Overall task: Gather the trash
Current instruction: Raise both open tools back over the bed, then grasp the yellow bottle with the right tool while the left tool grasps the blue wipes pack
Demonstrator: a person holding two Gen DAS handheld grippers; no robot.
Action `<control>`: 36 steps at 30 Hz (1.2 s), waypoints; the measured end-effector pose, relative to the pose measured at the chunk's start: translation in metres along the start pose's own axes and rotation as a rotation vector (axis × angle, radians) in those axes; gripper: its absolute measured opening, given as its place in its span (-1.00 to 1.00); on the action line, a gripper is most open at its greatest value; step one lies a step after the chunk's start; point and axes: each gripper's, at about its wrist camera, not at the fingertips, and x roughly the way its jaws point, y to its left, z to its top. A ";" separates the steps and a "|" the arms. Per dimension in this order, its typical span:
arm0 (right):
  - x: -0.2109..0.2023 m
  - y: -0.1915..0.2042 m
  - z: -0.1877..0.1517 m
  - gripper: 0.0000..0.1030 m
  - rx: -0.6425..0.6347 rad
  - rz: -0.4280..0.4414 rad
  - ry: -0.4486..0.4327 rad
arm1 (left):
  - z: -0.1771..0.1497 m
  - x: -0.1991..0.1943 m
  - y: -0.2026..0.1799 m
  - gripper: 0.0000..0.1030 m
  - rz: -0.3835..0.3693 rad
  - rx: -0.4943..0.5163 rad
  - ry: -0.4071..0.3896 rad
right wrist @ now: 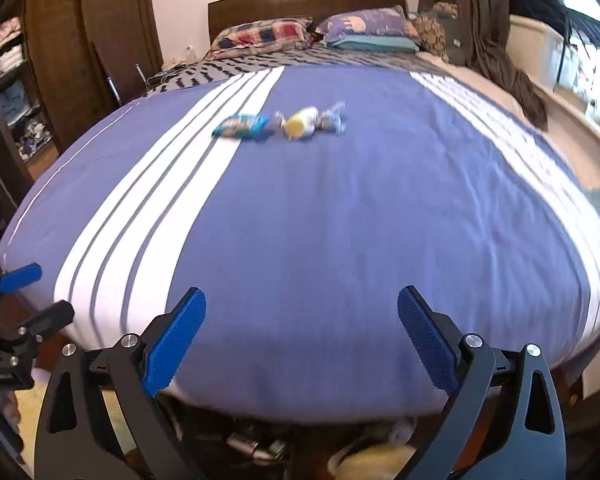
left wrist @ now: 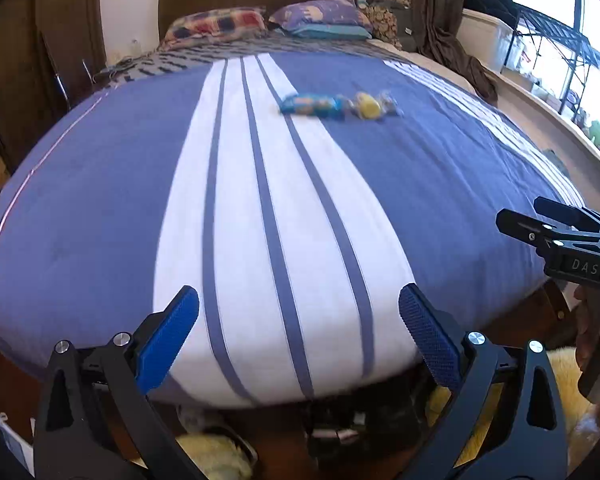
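Looking down the length of one bed, we count three pieces of trash lying on its blue cover: one blue wrapper, one yellow-capped piece just beside it, and one crumpled clear wrapper at the far end of the row. All three are blurred, so we cannot tell whether they touch. They lie mid-bed, the blue wrapper at the edge of the white striped band, well apart from both grippers.

We hold two grippers at the foot of the bed. Our left gripper stands released, its two blue pads spread wide with nothing between them. Our right gripper is likewise released, jaws wide and empty. From the left wrist view the right gripper shows at the right edge; from the right wrist view the left one shows at the left edge.

At the head we count three pillows: one checked pillow, one purple pillow and one teal pillow under it, against one dark headboard.
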 end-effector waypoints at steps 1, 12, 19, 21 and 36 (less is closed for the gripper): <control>0.006 0.001 0.009 0.88 0.001 -0.001 -0.003 | 0.007 0.002 0.002 0.85 0.002 0.001 -0.004; 0.070 -0.011 0.078 0.88 0.035 -0.005 0.005 | 0.084 0.063 0.013 0.85 0.018 0.036 -0.028; 0.111 -0.030 0.119 0.88 0.063 -0.032 0.005 | 0.130 0.112 0.009 0.85 0.006 0.055 -0.016; 0.122 -0.033 0.130 0.88 0.062 -0.043 0.001 | 0.141 0.124 0.008 0.85 0.006 0.053 -0.016; 0.200 -0.010 0.185 -0.18 0.080 0.111 0.067 | 0.188 0.195 0.002 0.85 0.031 0.102 0.005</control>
